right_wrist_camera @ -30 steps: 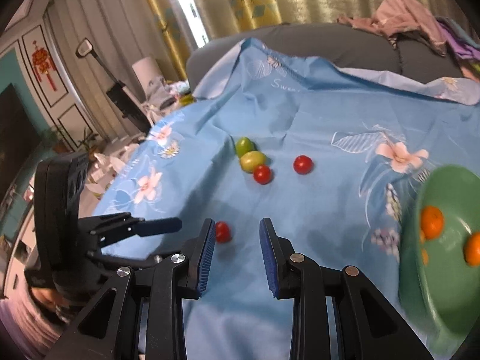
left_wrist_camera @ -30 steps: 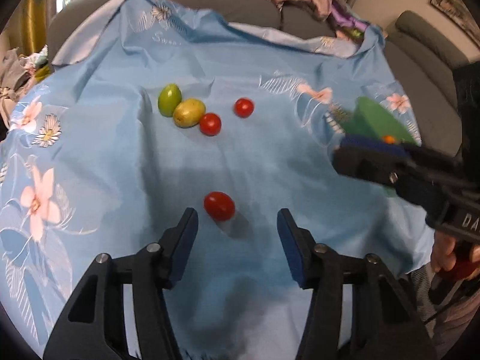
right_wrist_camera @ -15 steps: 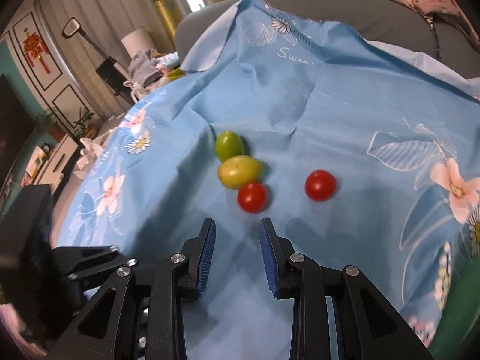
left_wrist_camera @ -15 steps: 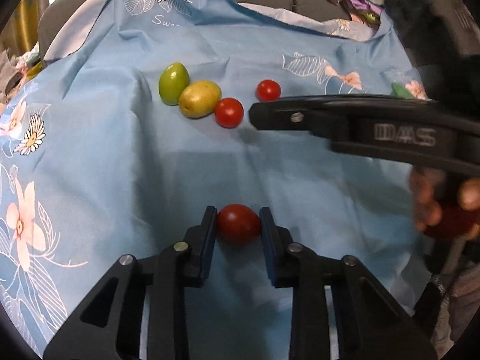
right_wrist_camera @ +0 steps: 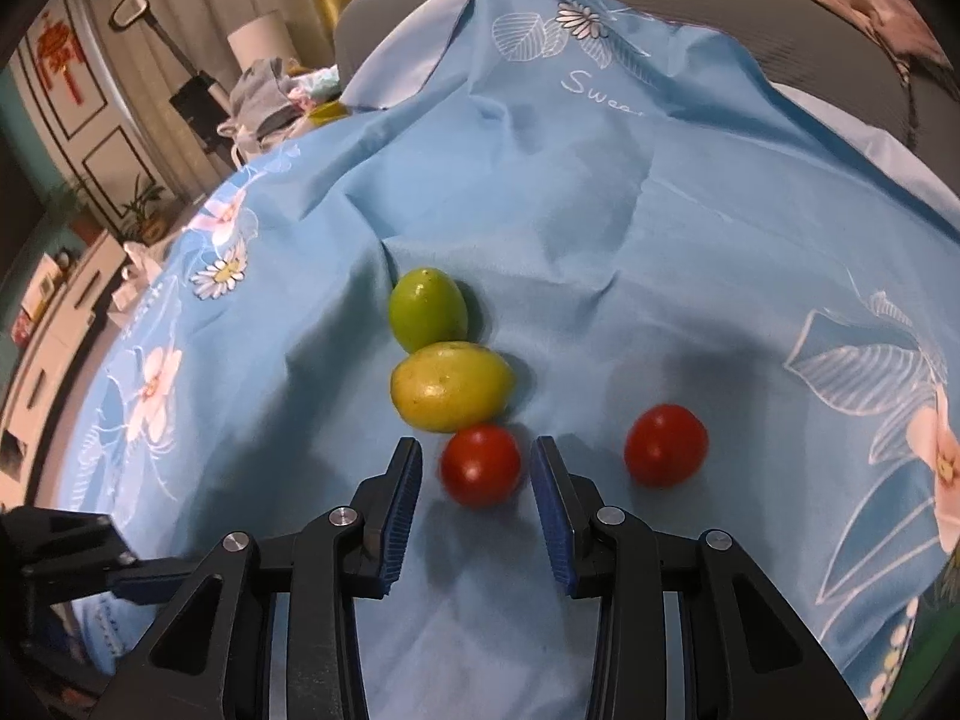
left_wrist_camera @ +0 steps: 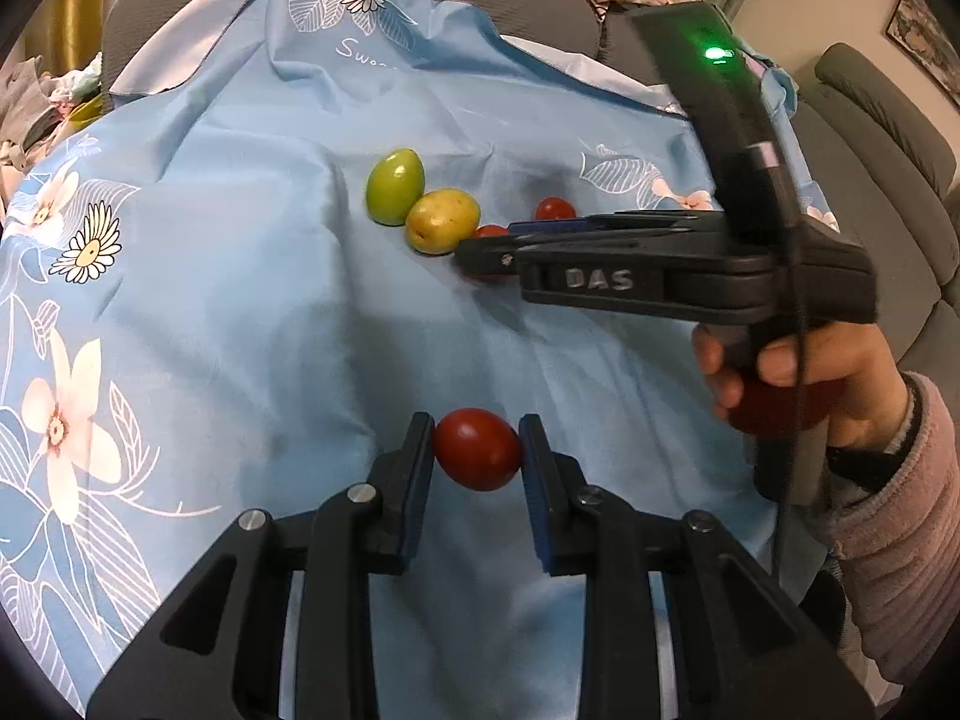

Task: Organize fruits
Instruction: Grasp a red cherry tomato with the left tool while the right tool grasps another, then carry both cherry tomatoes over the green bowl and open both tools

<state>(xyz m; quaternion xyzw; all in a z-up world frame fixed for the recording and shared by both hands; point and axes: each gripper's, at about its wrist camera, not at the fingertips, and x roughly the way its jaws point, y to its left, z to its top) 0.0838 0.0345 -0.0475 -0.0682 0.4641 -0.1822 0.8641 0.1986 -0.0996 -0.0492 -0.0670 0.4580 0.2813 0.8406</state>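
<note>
Both grippers at a tomato, one gripped and one about to be

Taking the yellow-green fruit (right_wrist_camera: 451, 385) as the mark: the green fruit (right_wrist_camera: 427, 307) touches it on its far left side, and a tomato (right_wrist_camera: 480, 465) sits just in front of it, nearly touching. The right gripper (right_wrist_camera: 477, 474) straddles that tomato, its jaws opening, a gap showing at both blue pads, so nothing is held; the tomato lies dead ahead between the fingers and looks round, with no long axis to line up on. A second tomato (right_wrist_camera: 665, 445) lies to the right of the fruit, near but apart. Well in front of the fruit, on the blue flowered cloth (left_wrist_camera: 240, 312), the left gripper (left_wrist_camera: 477, 450) is clamped on an oval tomato (left_wrist_camera: 477, 449), pads pressing the ends of its crosswise long axis. The right hand (left_wrist_camera: 798, 378) is nearer the cluster.
</note>
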